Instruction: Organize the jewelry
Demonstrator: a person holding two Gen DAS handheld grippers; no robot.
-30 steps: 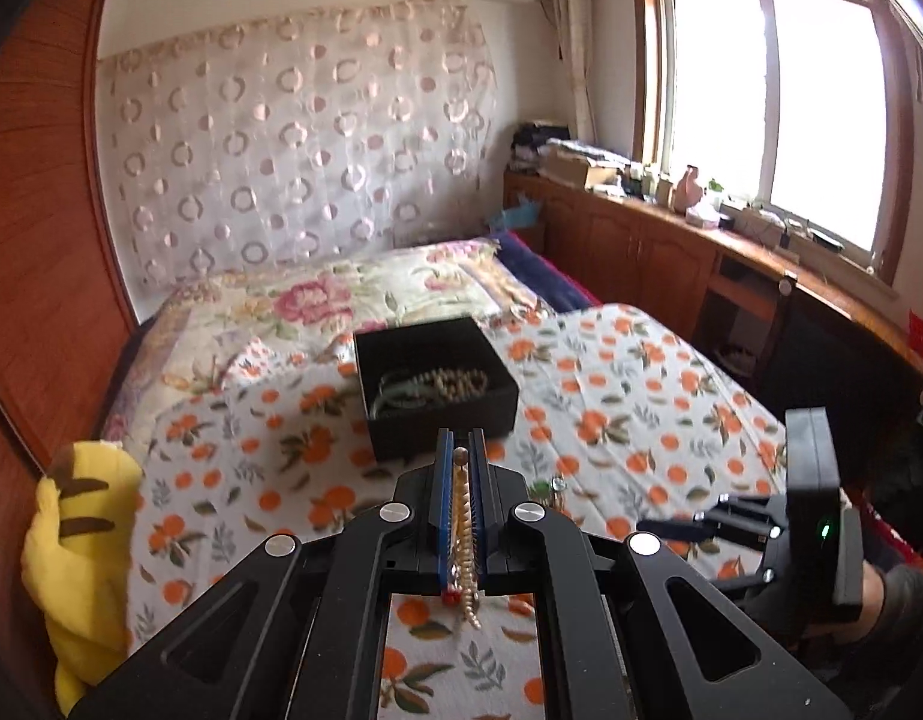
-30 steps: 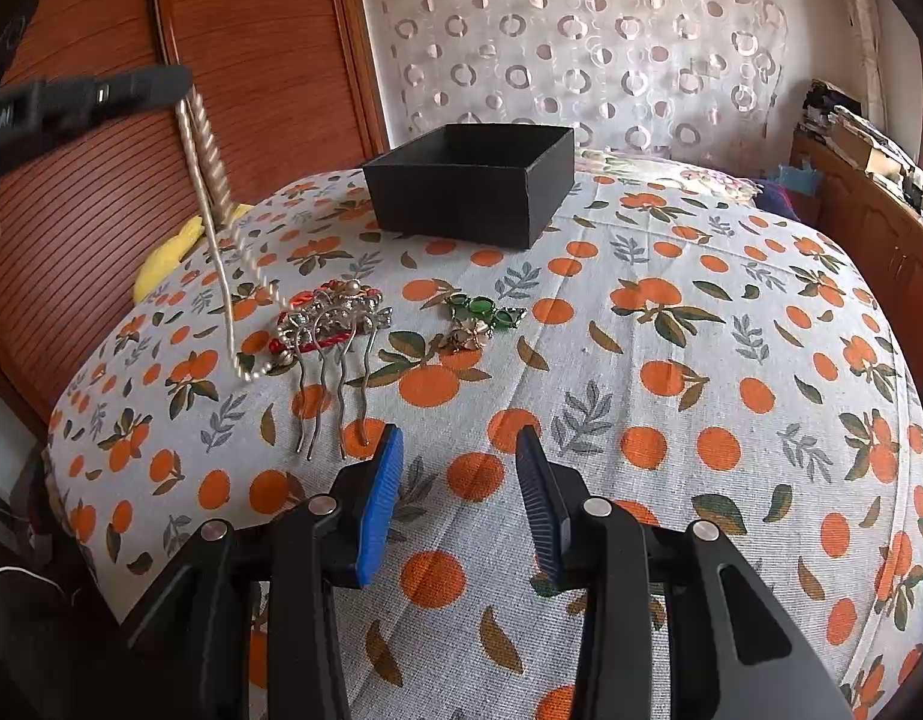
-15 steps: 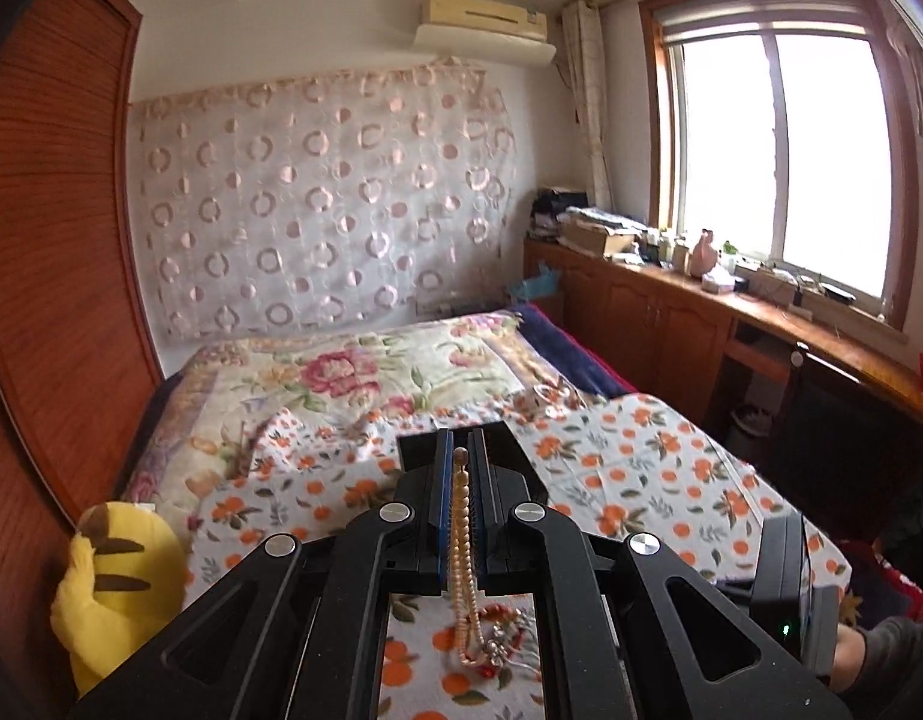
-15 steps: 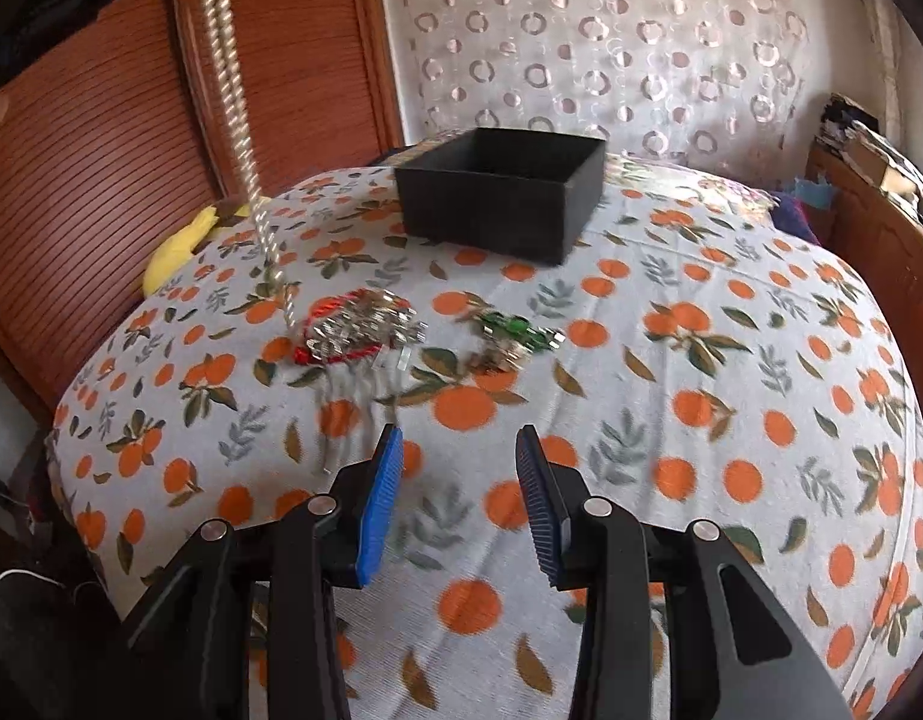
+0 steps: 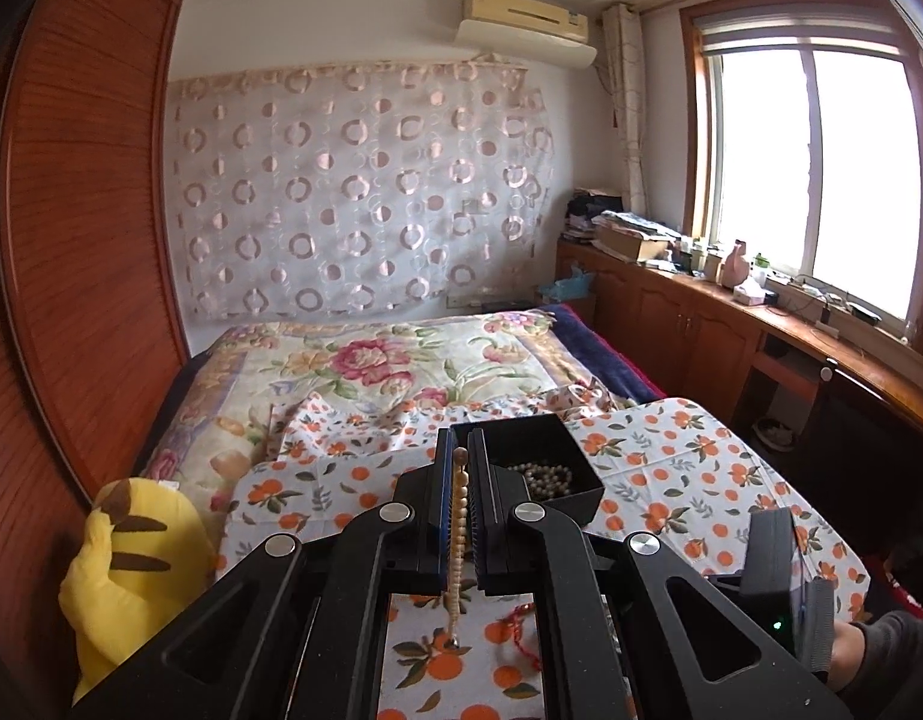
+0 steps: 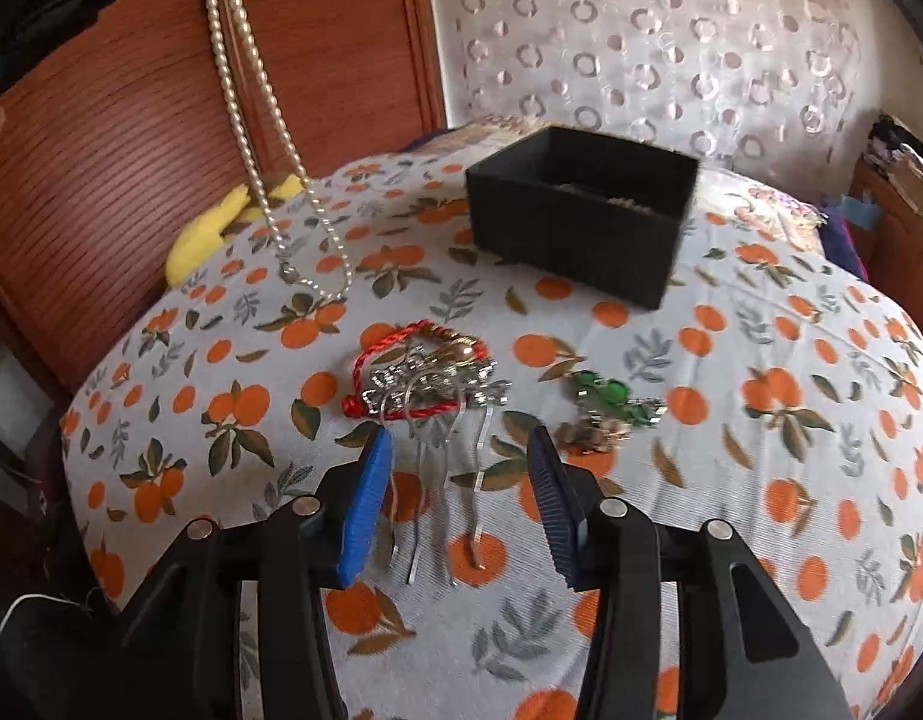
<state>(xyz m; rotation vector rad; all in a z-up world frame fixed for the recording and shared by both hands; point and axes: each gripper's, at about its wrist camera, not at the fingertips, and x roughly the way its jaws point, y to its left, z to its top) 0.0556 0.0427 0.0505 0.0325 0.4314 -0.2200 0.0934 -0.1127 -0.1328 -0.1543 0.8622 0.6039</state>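
Closest in the right wrist view is the right claw (image 6: 458, 495), fingers spread apart with nothing between them, hovering low over the bed (image 6: 761, 480) with its orange-print sheet. Right past its tips lies a silver hair comb (image 6: 443, 414), prongs pointing back toward the camera and reaching in between the fingers. It sits on top of a red cord bracelet (image 6: 395, 372). Just beside that, around 2 o'clock from the claw, there's a green brooch-type piece (image 6: 605, 396) tangled with some other metal bits, too small to sort out.

Further out at 10 o'clock, the pearl necklace (image 6: 257, 138) hangs in a long loop from the top left corner, its bottom end just above or touching the sheet, can't tell which. In the left wrist view the left claw (image 5: 459, 516) is clamped tight on that same strand, beads running down between the blue pads.

Beyond all that, at 12 to 1 o'clock, is the black box (image 6: 581, 216), open-topped, with some beads already inside. A yellow plush toy (image 5: 131, 576) sits at the bed's left edge, and a patterned curtain (image 5: 353, 192) covers the far wall.
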